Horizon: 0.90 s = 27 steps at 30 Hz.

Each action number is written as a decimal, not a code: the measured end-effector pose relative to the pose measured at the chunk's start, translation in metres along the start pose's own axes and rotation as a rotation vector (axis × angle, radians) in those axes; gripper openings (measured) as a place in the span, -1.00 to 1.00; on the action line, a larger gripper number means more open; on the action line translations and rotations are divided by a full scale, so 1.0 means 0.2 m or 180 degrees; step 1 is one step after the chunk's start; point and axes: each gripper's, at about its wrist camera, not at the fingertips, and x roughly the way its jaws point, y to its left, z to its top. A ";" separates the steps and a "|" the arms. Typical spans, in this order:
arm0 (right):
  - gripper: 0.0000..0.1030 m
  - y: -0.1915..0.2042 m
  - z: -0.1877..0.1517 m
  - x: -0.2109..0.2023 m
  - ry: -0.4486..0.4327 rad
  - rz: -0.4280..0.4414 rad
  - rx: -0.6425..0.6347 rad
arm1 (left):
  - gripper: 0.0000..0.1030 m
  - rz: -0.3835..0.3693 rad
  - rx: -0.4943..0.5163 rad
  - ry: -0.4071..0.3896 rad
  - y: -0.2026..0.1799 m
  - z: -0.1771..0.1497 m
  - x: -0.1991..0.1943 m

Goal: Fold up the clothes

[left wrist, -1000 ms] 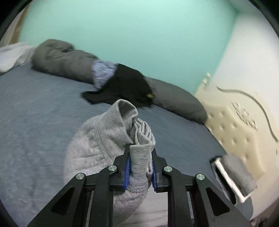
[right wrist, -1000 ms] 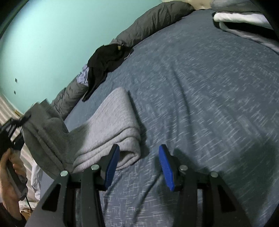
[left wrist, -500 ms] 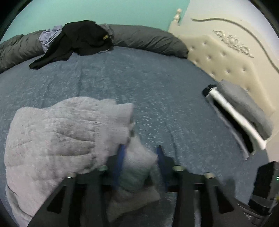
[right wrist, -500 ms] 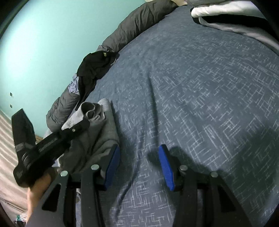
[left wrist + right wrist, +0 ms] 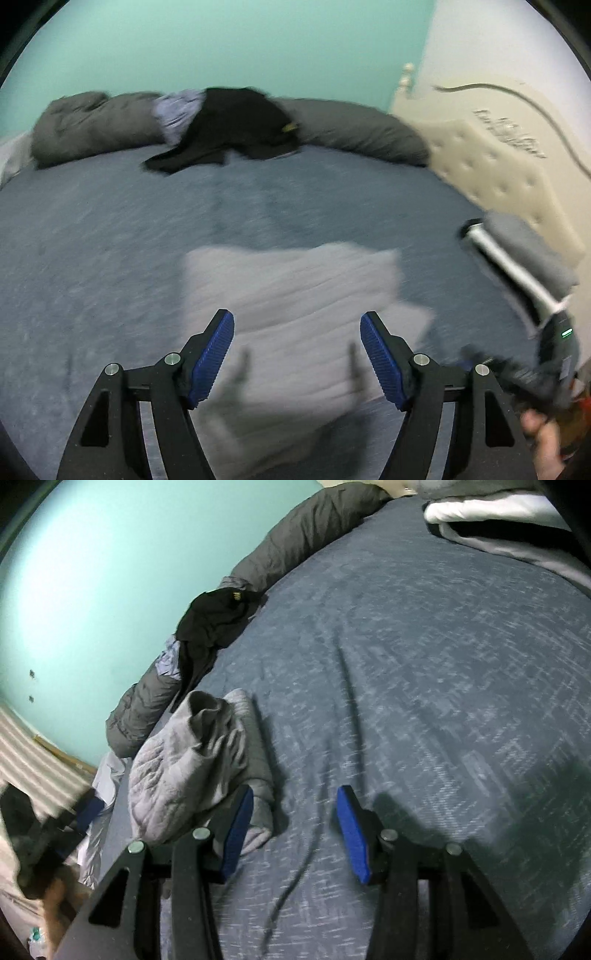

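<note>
**Both grippers empty above the bed, grey garment lying folded**

The left gripper (image 5: 297, 352) hangs over the blue bed cover (image 5: 92, 240) with its jaws spread wide, and nothing is between them. Its blue pads (image 5: 212, 356) are sharp, but almost everything behind them is smeared by motion blur. The grey garment (image 5: 291, 291) lies on the cover just in front of this gripper, as a roughly rectangular bundle. Its near part is hidden behind the fingers, and its edges are too blurred to count the layers.

The right gripper (image 5: 295, 829) also has its jaws spread, with only bed cover (image 5: 424, 664) between them. In the right wrist view the grey garment (image 5: 192, 760) lies to the left, and its near corner touches or goes behind the left blue pad (image 5: 238, 830); I cannot tell which. Its top shows a loose rumpled fold.

At the far edge of the bed a long dark grey duvet roll (image 5: 354, 129) lies along the teal wall (image 5: 221, 44), with a black garment (image 5: 232, 122) and a pale blue one (image 5: 177, 110) draped over it. Near the cream headboard (image 5: 509, 177) there is a stack of folded clothes (image 5: 517, 251), cut off by the lens rim in the right wrist view. The other gripper appears only as a dark blurred shape at each picture's edge.
</note>
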 end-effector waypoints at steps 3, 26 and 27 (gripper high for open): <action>-0.07 0.05 -0.01 0.02 0.0018 0.0108 -0.0097 | 0.45 0.0062 -0.0051 0.0075 0.08 -0.09 0.05; -0.08 0.35 -0.05 0.03 -0.0129 0.0552 -0.0636 | 0.46 -0.0076 0.0064 0.0226 0.19 -0.23 0.05; -0.08 0.37 -0.05 0.03 -0.0124 0.0561 -0.0649 | 0.46 -0.0073 0.0075 0.0231 0.20 -0.24 0.04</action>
